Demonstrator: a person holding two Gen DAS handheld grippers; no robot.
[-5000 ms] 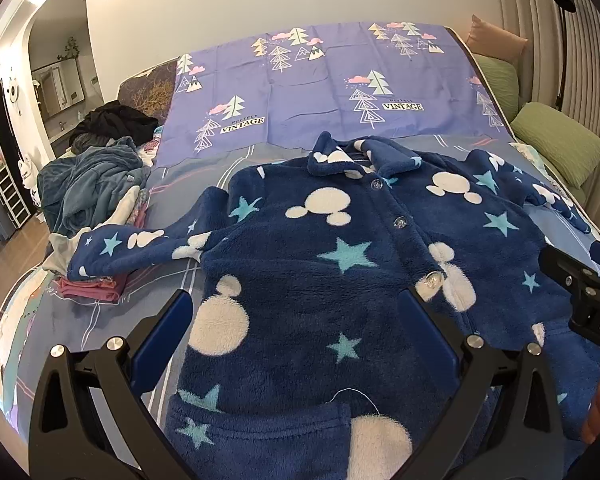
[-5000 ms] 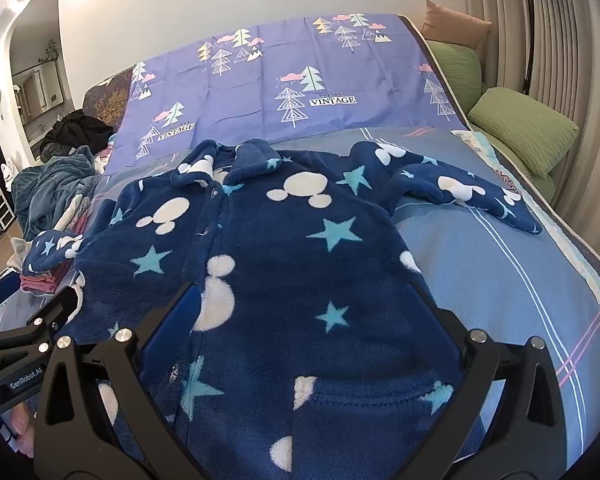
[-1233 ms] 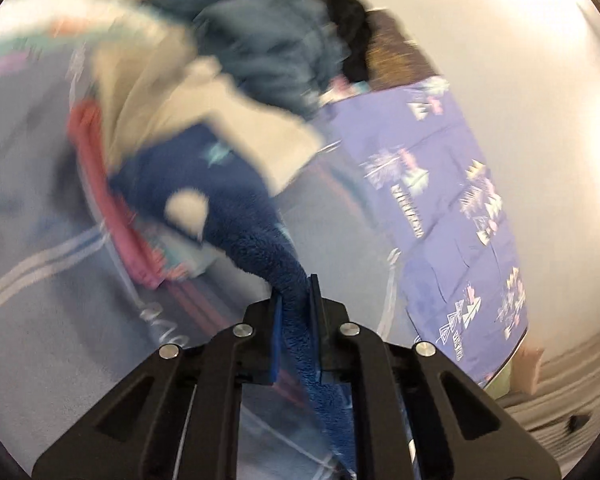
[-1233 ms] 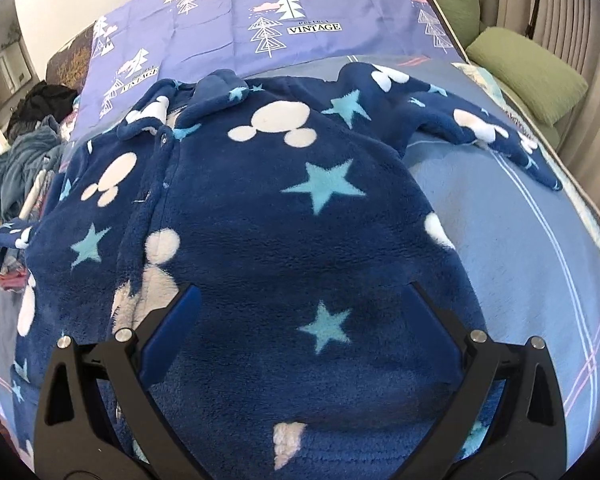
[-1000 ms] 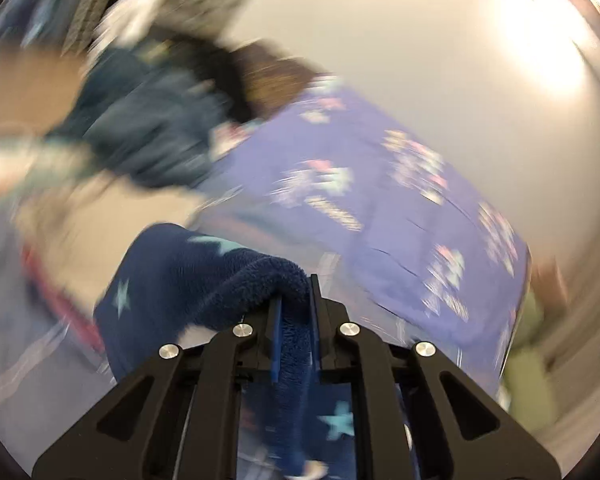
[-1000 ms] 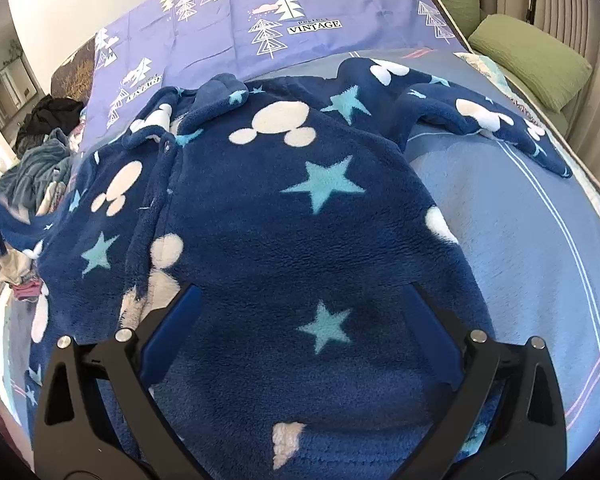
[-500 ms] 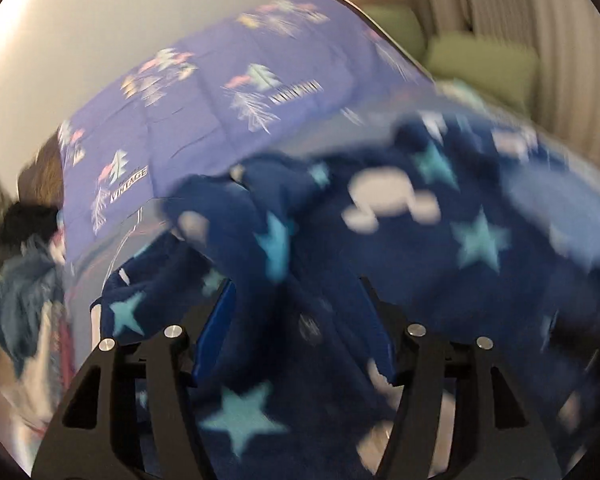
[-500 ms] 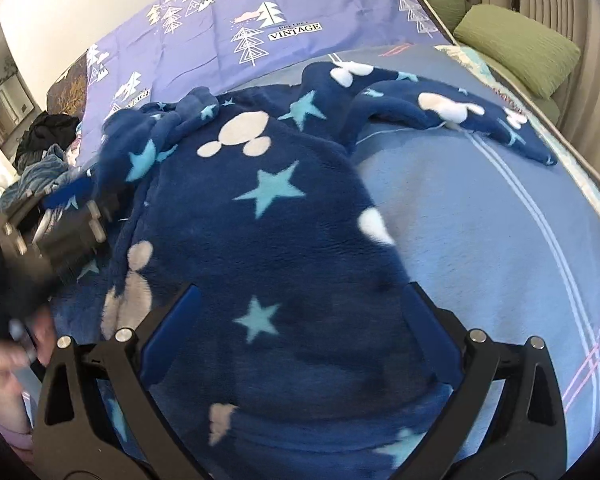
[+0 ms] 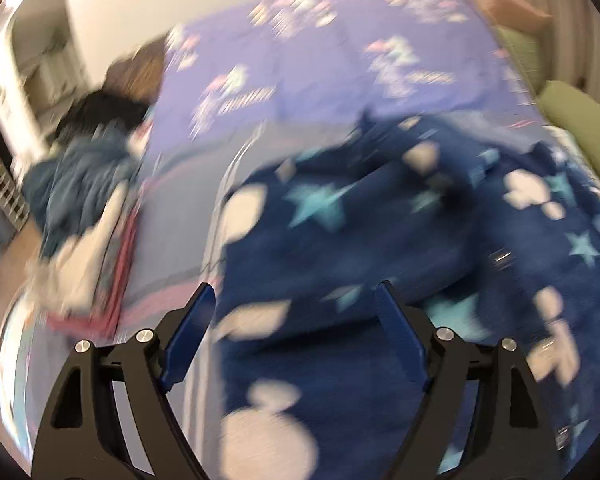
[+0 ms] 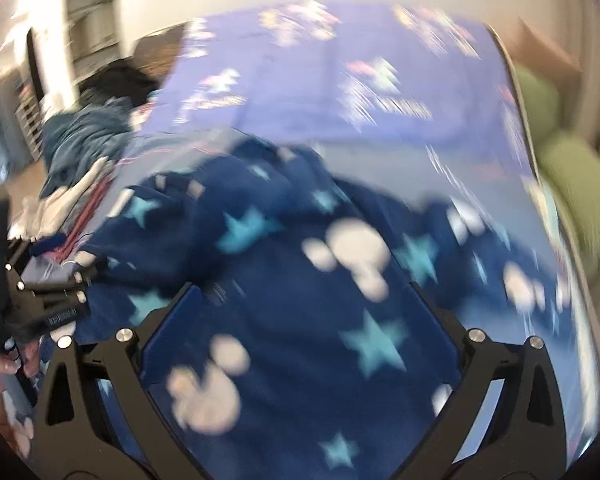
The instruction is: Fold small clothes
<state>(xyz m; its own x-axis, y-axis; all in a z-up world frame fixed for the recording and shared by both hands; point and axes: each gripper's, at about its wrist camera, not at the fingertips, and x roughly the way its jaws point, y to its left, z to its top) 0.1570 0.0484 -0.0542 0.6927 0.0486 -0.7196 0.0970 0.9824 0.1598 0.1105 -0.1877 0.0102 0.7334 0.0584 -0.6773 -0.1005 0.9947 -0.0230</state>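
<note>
Here, the navy fleece pajama top (image 9: 380, 248) lay spread on the blue sheet (image 9: 180, 240) of the bed, printed with pale mouse heads and teal stars, one sleeve folded across its chest. My left gripper (image 9: 296, 312) hung above its edge, fingers apart and holding nothing. My right gripper (image 10: 304, 312) hovered over the body, fingers also wide. Both views were blurred.
</note>
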